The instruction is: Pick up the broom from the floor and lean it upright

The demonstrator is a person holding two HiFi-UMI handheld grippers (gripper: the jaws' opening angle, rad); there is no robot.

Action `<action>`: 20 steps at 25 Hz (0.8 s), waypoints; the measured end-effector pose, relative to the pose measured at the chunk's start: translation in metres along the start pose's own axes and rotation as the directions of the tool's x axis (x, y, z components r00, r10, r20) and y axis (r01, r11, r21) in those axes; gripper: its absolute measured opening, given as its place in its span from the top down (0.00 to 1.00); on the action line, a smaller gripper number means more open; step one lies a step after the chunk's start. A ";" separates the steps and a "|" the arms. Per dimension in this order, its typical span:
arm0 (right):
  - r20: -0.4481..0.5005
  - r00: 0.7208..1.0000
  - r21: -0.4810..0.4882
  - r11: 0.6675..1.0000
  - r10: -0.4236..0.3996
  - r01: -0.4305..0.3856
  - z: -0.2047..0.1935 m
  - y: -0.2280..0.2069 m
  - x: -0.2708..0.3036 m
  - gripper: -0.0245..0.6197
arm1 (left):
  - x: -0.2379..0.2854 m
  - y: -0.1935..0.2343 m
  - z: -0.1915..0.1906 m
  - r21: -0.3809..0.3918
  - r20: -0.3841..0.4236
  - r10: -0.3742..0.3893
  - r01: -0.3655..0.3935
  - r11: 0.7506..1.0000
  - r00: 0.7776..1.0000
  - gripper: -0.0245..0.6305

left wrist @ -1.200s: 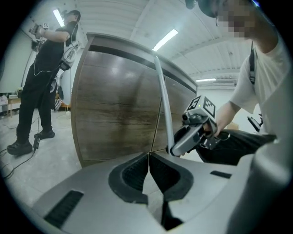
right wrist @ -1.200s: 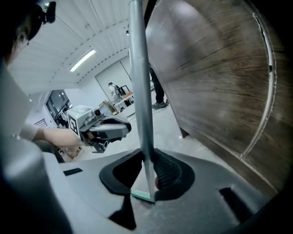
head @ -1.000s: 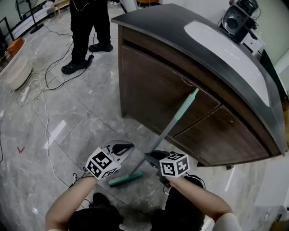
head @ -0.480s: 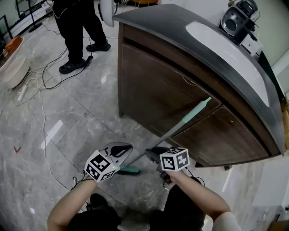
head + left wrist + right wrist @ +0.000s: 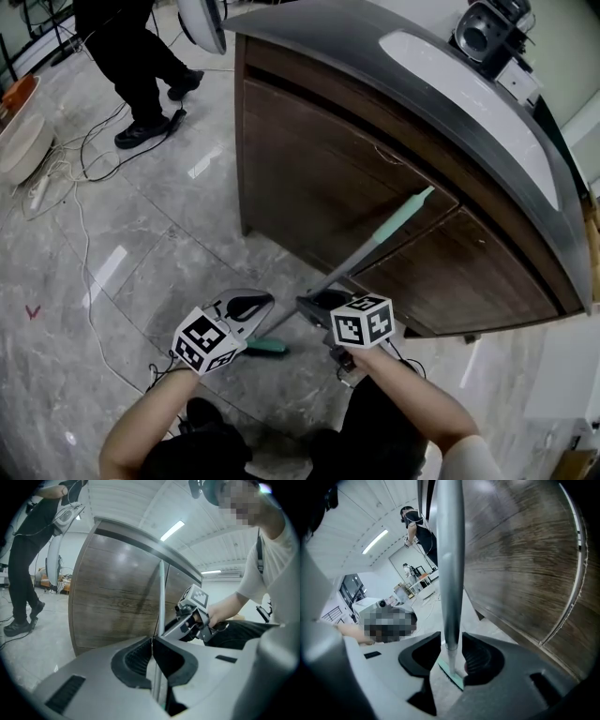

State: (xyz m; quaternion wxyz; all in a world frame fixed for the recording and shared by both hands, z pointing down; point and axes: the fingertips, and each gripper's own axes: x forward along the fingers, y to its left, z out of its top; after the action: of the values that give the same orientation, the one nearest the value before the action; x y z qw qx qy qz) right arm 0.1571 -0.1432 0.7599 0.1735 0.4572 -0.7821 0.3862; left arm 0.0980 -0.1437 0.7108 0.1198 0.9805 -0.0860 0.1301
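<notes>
The broom (image 5: 366,253) is a grey pole with a teal grip (image 5: 405,214) and a teal head (image 5: 267,346). Its head is on the floor and its grip leans on the dark cabinet front (image 5: 309,159). My right gripper (image 5: 307,305) straddles the lower pole. In the right gripper view the pole (image 5: 450,564) stands between the pads of this gripper (image 5: 451,651), whose jaws have just been opening and stand open around it. My left gripper (image 5: 269,302) hangs just left of the pole, above the head. Its tips (image 5: 151,641) meet, and the pole (image 5: 161,597) rises beyond them.
The cabinet's grey top (image 5: 450,84) carries a speaker (image 5: 483,33). A person in black (image 5: 131,56) stands at the far left on the marble floor. Loose cables (image 5: 75,178) and a pale basin (image 5: 19,141) lie there too. My own legs are right below the grippers.
The broom's head has slid closer under my left gripper and the pole stands steeper, its grip swung right against the cabinet. The person in black has stepped farther away.
</notes>
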 end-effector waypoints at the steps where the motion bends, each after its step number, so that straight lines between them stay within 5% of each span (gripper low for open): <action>1: 0.012 1.000 0.004 1.000 0.005 -0.005 0.003 0.001 -0.002 0.74 | 0.000 0.000 0.000 -0.002 0.002 0.000 0.000 1.000 1.000 0.95; 11: 0.108 0.994 -0.136 0.990 -0.010 0.025 0.040 0.006 -0.031 0.70 | 0.006 0.006 0.020 -0.002 0.056 -0.004 0.004 1.000 0.998 0.95; 20: 0.179 0.984 -0.234 0.970 -0.020 0.062 0.055 -0.007 -0.065 0.68 | 0.022 -0.009 0.047 0.029 0.086 -0.092 0.089 0.996 0.992 0.95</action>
State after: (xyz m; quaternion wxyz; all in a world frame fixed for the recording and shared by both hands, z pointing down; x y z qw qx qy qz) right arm 0.2014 -0.1492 0.6868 0.1659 0.4814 -0.8254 0.2438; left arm 0.1319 -0.1501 0.6710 0.1096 0.9895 -0.0449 0.0828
